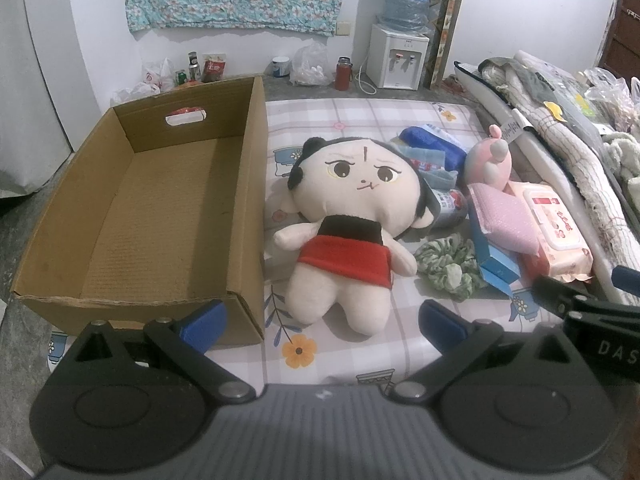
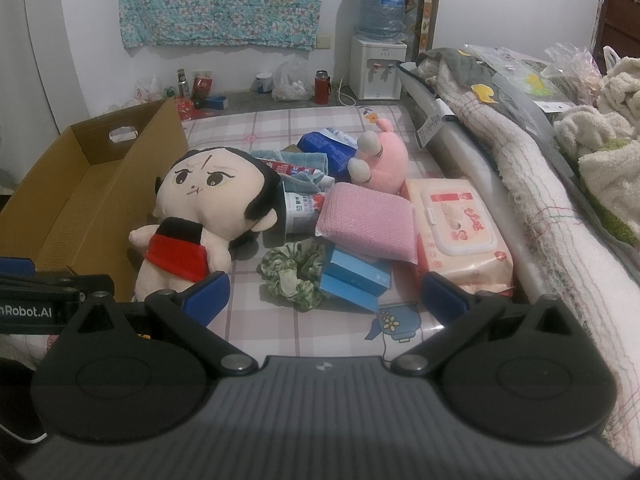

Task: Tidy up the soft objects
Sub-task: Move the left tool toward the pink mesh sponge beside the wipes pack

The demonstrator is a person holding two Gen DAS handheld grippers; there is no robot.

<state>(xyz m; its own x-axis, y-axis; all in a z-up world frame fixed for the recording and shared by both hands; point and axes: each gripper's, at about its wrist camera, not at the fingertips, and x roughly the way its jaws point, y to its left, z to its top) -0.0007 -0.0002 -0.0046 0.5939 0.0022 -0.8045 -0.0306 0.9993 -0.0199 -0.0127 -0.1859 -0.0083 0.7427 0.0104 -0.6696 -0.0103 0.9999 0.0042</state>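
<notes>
Beside the empty cardboard box (image 1: 160, 208), on the checked surface (image 1: 360, 116), lies the plush doll (image 1: 352, 216) on its back, head toward the far wall, legs toward the cameras. Its left side lies just beside the box wall. Right of it sits a small heap: a green scrunchie (image 1: 448, 268), a pink sponge pad (image 2: 368, 224) resting on a blue carton (image 2: 356, 280), a pack of wet wipes (image 2: 460, 232), a pink plush toy (image 2: 384, 152) and a blue packet (image 2: 328, 148) behind.

The left hand-held gripper (image 1: 320, 324) hovers just short of the doll's legs, jaws spread wide and empty. The right hand-held gripper (image 2: 326, 296) hovers near the scrunchie and carton, likewise wide and empty.

Nothing is in the box, so the sorting looks barely begun, and the doll seems the likely first pick for the left side. To do it well, I would close on the torso at the red skirt, where the stuffing is narrow enough to fit between the pads, not on the broad head. Squeeze well in, since plush gives and can slip. Lift high enough that the dangling legs clear the box rim, then lay it lengthwise along the floor of the box to leave room. The right side could take the scrunchie, pinching one fold and keeping clear of the carton touching it
</notes>
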